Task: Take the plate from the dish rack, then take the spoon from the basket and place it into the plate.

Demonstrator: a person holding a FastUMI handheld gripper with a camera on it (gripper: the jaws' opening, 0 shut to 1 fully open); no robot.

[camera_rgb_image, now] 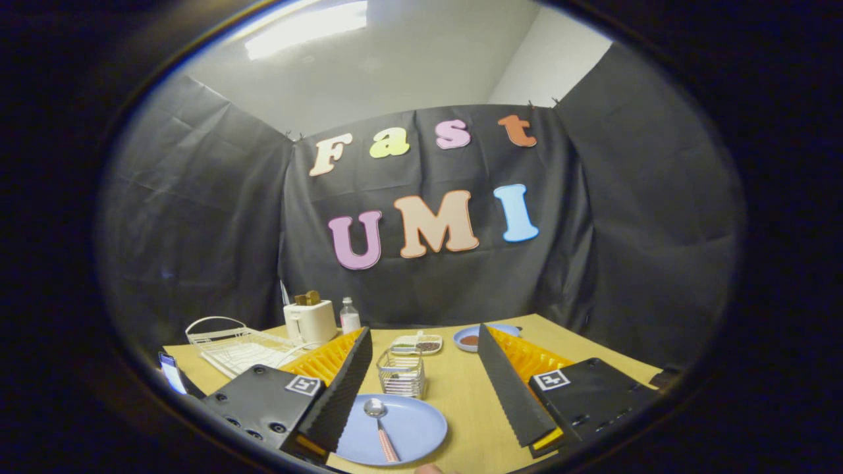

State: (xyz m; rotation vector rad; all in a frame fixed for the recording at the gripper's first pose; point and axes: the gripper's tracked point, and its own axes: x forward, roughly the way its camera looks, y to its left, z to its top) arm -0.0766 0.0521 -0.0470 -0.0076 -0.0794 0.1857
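Between spread tongs (421,388), spoon (380,421) on plate (415,431)

We see a tan table (474,401) carrying a blue plate (408,431) between the parted fingers, a wire basket (402,372) just ahead, and beyond them a dish rack (240,345), toaster (309,320) and bottle (349,316).
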